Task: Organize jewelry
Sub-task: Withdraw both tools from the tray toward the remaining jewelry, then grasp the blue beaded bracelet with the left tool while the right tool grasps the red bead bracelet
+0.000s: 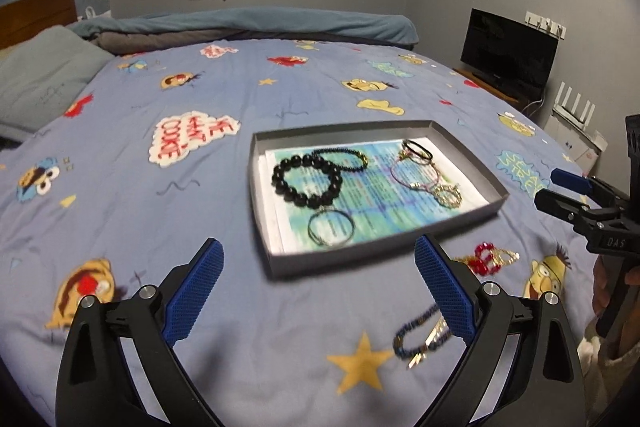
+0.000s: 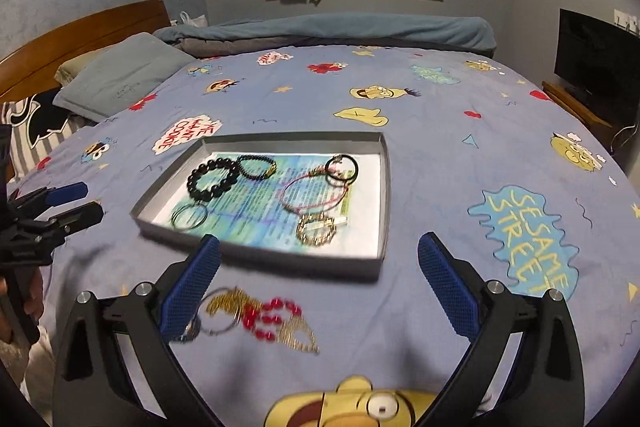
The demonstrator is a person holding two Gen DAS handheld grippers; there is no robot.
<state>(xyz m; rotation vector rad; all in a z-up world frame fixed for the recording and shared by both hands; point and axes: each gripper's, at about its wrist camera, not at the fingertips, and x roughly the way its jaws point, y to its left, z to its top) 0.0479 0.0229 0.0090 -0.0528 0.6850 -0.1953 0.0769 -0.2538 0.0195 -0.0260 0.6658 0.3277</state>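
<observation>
A shallow grey tray [image 1: 464, 151] [image 2: 385, 187] lies on the bed and holds several bracelets: a black bead bracelet [image 1: 306, 181] [image 2: 212, 175], a thin wire ring [image 1: 331, 227] [image 2: 189, 217], a pink cord bracelet [image 2: 312, 197] and a gold chain piece [image 2: 318, 229]. On the sheet in front of the tray lie a red bead and gold piece [image 1: 490, 259] [image 2: 272, 317] and a blue bead bracelet [image 1: 420, 341]. My left gripper [image 1: 320, 291] is open and empty above the sheet. My right gripper [image 2: 320, 287] is open and empty above the red and gold piece.
The bed has a blue cartoon-print sheet [image 1: 140, 211]. Pillows [image 2: 120, 75] and a folded blanket [image 2: 340, 31] lie at the far side. A black TV [image 1: 508, 51] stands on a low cabinet to the right. The other gripper shows at each view's edge [image 1: 580, 203] [image 2: 52, 207].
</observation>
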